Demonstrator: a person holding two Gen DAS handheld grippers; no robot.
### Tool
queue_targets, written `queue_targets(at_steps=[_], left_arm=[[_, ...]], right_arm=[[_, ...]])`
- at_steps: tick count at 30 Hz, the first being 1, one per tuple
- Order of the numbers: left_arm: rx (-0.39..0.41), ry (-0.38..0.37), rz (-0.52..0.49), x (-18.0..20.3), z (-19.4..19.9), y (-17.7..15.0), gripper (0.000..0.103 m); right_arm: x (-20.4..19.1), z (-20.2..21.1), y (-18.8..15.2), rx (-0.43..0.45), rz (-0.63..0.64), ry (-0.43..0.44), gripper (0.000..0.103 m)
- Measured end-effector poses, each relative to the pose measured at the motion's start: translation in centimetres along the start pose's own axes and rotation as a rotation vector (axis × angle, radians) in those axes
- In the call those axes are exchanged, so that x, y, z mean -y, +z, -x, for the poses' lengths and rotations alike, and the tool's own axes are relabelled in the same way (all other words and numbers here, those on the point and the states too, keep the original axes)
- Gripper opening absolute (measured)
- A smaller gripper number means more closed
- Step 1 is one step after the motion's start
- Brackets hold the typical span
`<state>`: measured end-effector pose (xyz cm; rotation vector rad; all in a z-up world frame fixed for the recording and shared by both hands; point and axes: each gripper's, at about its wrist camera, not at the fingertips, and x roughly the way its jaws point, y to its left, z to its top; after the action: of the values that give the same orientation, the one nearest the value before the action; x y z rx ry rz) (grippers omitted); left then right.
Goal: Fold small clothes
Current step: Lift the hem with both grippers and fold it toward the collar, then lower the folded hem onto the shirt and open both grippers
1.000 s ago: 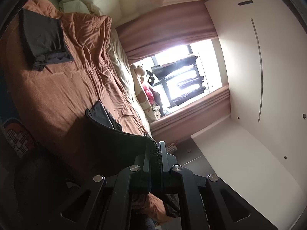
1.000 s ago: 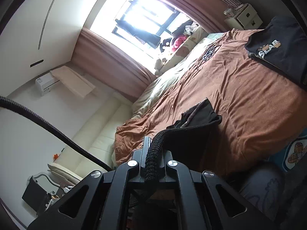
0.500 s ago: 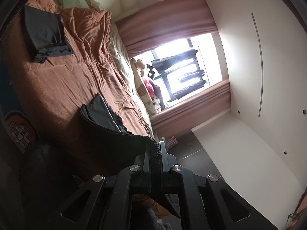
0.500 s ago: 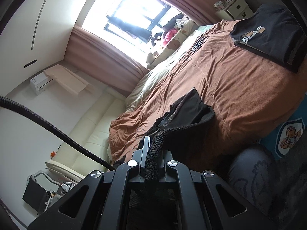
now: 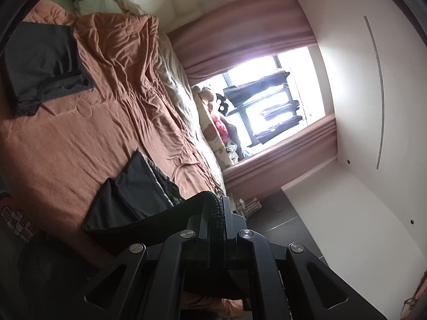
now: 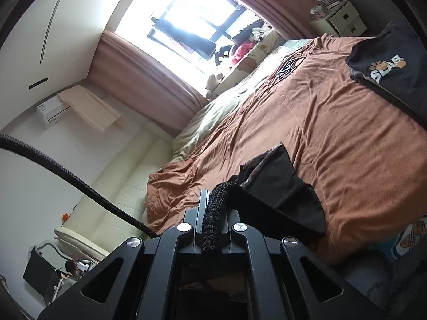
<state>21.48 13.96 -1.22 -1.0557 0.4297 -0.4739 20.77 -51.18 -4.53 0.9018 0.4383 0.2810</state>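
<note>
A small black garment [image 5: 133, 194] with a ribbed elastic band lies partly on the brown blanket [image 5: 80, 138] near the bed's edge. My left gripper [image 5: 217, 213] is shut on one end of that band. In the right wrist view my right gripper [image 6: 213, 208] is shut on the band's other end, and the black garment [image 6: 283, 184] spreads from it onto the brown blanket [image 6: 333, 133]. The cloth below both grippers is hidden by their frames.
A folded dark garment [image 5: 40, 61] lies further up the bed. A black T-shirt with a printed logo [image 6: 387, 61] lies at the other side. Plush toys [image 5: 213, 122] line the window side. A black cable [image 6: 66, 176] crosses the right view. White wardrobe [image 5: 373, 106] and dark floor [image 5: 288, 213] flank the bed.
Both grippers keep their hold on the band. The views have swung a little, and the garment's free part now lies flatter and wider on the blanket.
</note>
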Motion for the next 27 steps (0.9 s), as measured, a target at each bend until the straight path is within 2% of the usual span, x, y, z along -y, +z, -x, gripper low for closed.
queue_targets(at_steps=[10,16,21,27], left_arm=[[-0.023,0.102,-0.031,-1.0,-9.7,4.3,0.006],[-0.039,0.185,-0.020,-3.2,-15.2,6.4,0.006],[-0.081,0.294,0.000,-6.7,-19.9,7.3,0.006],[-0.158,0.428,0.014,-11.7,-24.9,7.0,0.006]], right_arm=[[1.3,-10.2,4.6,-0.043,-0.004,-0.087,0.000],[2.3,-16.3,7.2,-0.084,-0.010,-0.162,0.000],[4.4,-21.8,8.2,-0.129,-0.031,-0.226,0.000],[6.3,-28.1,7.9,-0.189,-0.045,-0.352,0.000]])
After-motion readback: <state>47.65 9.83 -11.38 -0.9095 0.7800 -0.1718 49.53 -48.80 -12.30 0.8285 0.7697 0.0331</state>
